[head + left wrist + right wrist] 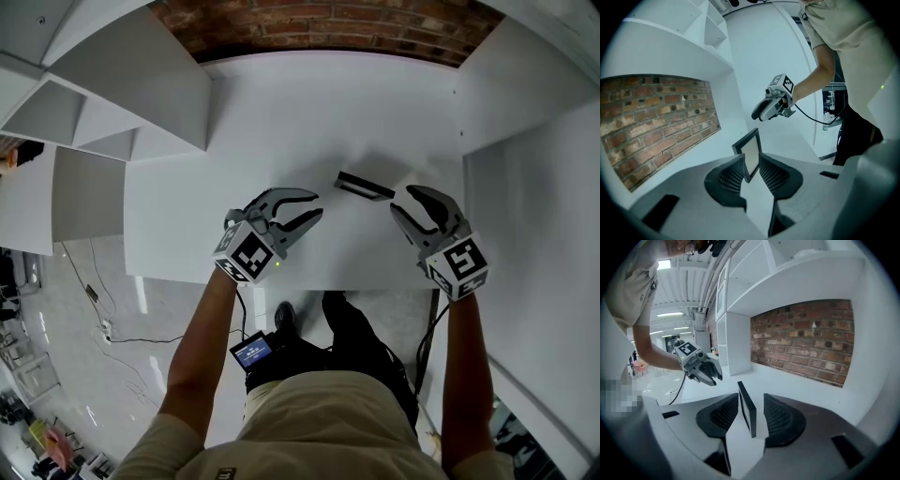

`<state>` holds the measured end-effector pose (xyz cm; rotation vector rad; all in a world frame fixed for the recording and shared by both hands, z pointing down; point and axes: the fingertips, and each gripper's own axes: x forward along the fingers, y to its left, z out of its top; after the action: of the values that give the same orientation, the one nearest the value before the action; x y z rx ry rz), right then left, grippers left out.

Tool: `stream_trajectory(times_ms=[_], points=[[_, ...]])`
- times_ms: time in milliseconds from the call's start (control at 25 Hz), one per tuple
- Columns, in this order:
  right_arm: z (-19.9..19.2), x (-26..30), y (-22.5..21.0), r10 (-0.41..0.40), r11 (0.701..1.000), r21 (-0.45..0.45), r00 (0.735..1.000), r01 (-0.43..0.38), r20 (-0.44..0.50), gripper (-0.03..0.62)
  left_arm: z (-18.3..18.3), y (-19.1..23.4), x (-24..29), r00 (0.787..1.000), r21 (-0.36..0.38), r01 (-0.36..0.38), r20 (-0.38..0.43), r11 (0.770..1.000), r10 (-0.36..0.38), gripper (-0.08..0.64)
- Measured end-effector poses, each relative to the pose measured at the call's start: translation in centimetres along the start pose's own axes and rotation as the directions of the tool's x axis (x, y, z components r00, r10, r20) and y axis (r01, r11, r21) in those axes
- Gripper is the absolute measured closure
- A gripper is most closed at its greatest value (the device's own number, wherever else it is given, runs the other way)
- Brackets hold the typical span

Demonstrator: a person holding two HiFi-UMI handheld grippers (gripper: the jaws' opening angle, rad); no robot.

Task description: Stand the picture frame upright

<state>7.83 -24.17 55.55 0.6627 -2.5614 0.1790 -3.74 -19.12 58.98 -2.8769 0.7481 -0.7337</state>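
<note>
The black picture frame (364, 185) stands upright on the white tabletop (281, 122), a little in from the middle. In the left gripper view the picture frame (749, 152) shows its pale face, some way beyond the jaws. My left gripper (314, 210) is open and empty, to the left of the frame and apart from it. My right gripper (405, 199) is open at the frame's right end. In the right gripper view the frame (746, 406) is seen edge-on between the pads, with a gap on each side.
A red brick wall (328, 23) backs the table. White shelving (103, 84) rises at the left and a white panel (534, 187) at the right. The table's front edge (281, 281) runs just below both grippers. A person's legs and the floor lie below it.
</note>
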Motion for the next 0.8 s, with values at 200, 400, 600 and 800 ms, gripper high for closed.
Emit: stream_trajectory(times_ms=[200, 400, 600, 800], points=[[1.8, -3.5, 1.0, -0.177, 0.982, 0.073, 0.983, 0.174, 0.045, 0.428, 2.5, -0.9, -4.5, 0.997, -0.02, -0.056, 0.042, 0.998, 0.057, 0.466], [4.2, -6.2, 5.0, -0.243, 0.958, 0.182, 0.966, 0.224, 0.091, 0.5, 5.4, -2.0, -10.0, 0.99, -0.056, -0.096, 0.095, 0.994, 0.101, 0.496], [8.7, -7.7, 13.1, -0.182, 0.977, 0.141, 0.973, 0.162, 0.143, 0.586, 7.6, -3.7, -15.7, 0.984, -0.13, -0.115, 0.123, 0.985, 0.131, 0.551], [12.6, -8.8, 22.6, -0.122, 0.992, 0.056, 0.983, 0.115, 0.135, 0.588, 9.7, -6.3, -22.1, 0.978, -0.222, -0.103, 0.153, 0.97, 0.139, 0.552]])
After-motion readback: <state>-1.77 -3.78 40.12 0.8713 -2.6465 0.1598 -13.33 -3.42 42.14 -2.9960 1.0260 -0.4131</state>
